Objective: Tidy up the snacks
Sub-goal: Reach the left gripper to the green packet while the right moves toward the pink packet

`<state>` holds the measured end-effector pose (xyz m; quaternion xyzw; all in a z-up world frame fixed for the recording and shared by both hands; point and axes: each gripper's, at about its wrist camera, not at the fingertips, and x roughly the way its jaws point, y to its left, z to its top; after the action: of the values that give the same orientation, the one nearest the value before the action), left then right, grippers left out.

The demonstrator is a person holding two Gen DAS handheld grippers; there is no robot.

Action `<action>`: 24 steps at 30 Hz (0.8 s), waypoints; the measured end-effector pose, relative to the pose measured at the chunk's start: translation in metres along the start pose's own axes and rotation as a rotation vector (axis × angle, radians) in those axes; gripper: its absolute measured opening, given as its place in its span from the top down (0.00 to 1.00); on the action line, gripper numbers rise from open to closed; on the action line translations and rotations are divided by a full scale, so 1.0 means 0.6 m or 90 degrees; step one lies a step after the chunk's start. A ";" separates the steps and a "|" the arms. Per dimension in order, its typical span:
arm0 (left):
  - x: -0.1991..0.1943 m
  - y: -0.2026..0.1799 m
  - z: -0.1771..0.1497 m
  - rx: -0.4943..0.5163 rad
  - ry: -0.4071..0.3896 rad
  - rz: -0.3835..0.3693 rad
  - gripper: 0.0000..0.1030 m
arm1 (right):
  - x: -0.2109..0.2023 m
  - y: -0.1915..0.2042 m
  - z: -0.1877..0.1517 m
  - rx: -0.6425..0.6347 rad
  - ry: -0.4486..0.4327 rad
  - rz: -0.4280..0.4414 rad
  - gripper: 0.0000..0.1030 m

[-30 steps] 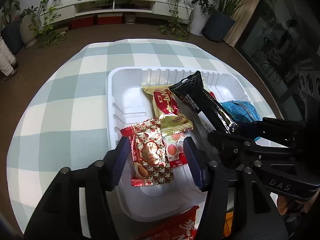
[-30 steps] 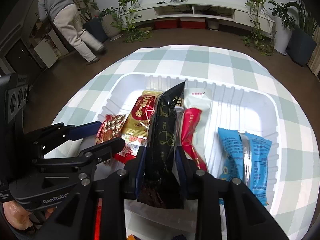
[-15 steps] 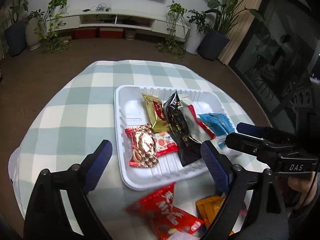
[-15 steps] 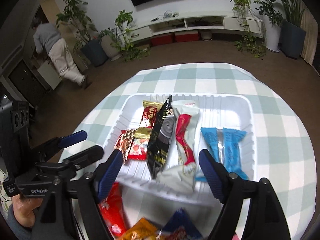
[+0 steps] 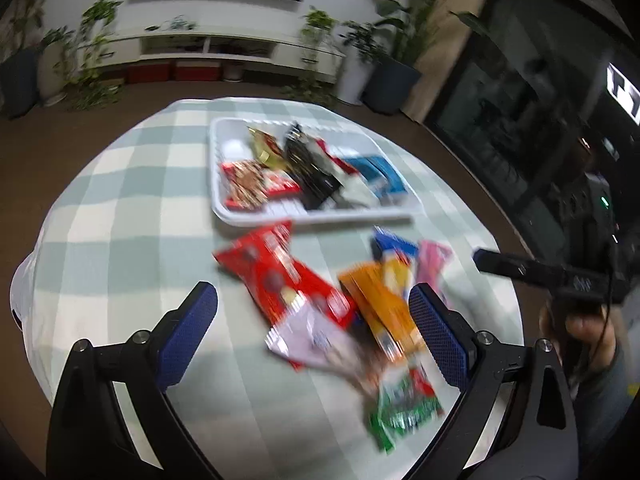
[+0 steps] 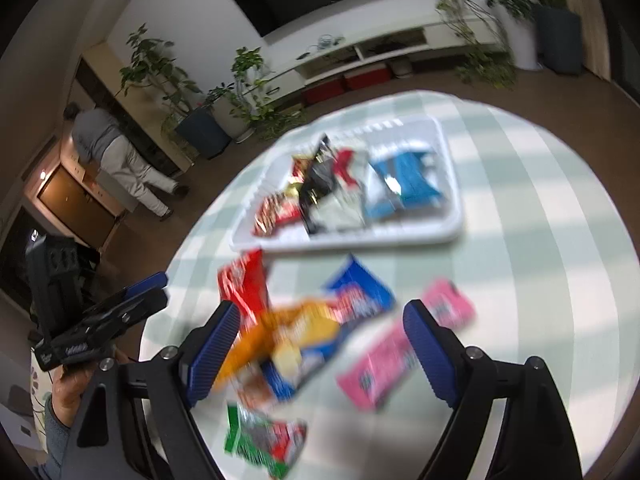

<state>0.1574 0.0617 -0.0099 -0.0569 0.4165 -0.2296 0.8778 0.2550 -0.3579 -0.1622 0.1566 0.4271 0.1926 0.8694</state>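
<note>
My largest thing is the round table (image 5: 120, 216) under its green-and-white checked cloth, and both cameras are smeared by motion blur, so I read labels on nothing. On it stands the white plastic tray (image 5: 218, 204), which holds a row of wrappers: a red patterned packet (image 5: 244, 184) and a gold-and-red one (image 5: 266, 148) at one end, a long black packet (image 5: 310, 172) lying partly over a white-and-red one (image 6: 344, 176) in the middle, and a blue packet (image 5: 380, 174) at the other end. Only my right camera shows a person (image 6: 112, 152) bent at a cabinet across the room and two pink packets (image 6: 380, 368) on the cloth, of which the left camera catches just one; only my left camera shows dark glass doors off to the side. The loose pile sits on the cloth between me and the tray: a long red packet (image 5: 280, 280), an orange one (image 5: 380, 304), a blue-and-white one (image 6: 356, 292) and a green-and-red one (image 5: 404, 404) nearest me. My left gripper (image 5: 312, 332) stands wide, its jaws just having been opening, with nothing gripped, hanging over the red packet. My right gripper (image 6: 320, 348) is likewise spread, jaws just having been opening, empty above the orange packet.
</note>
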 end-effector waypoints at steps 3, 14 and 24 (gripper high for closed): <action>-0.011 -0.053 -0.051 0.101 0.028 -0.026 0.05 | -0.011 -0.021 -0.039 0.029 0.000 0.001 0.17; 0.046 -0.199 -0.146 0.434 0.169 -0.057 0.05 | -0.001 -0.036 -0.096 0.049 0.018 0.014 0.17; 0.122 -0.209 -0.138 0.483 0.267 -0.065 0.22 | 0.009 -0.040 -0.108 0.051 0.024 0.030 0.17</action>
<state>0.0902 -0.0749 -0.0785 0.2972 0.4688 -0.4161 0.7203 0.2108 -0.3696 -0.2145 0.1976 0.4471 0.1988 0.8494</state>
